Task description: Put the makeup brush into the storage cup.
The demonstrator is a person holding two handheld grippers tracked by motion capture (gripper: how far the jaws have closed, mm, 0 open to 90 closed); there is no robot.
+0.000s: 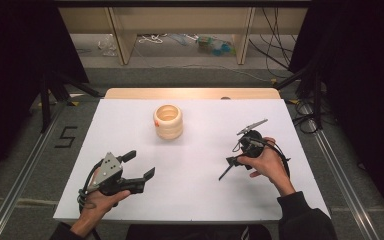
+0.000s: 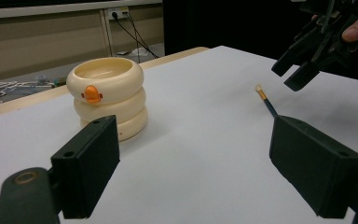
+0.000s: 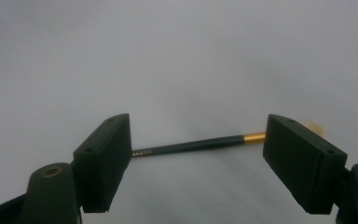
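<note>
A dark pencil (image 3: 191, 145) with a gold ferrule and a pale tip lies flat on the white table (image 1: 200, 190); it is also visible in the high view as the pencil (image 1: 224, 172) and in the left gripper view as the pencil (image 2: 265, 100). My right gripper (image 3: 198, 135) hangs open just over it, jaws pointing down, and the pencil runs crosswise from one jaw to the other without touching the pads. That same right gripper (image 1: 235, 161) sits at the table's right. My left gripper (image 1: 139, 165) rests open and empty at the front left.
A cream pot of three stacked rings (image 1: 168, 121) with a small orange beak (image 2: 92, 94) stands upright at the back middle of the table. The table's wooden far edge (image 1: 190, 93) lies behind it. Cables and shelving are on the floor beyond.
</note>
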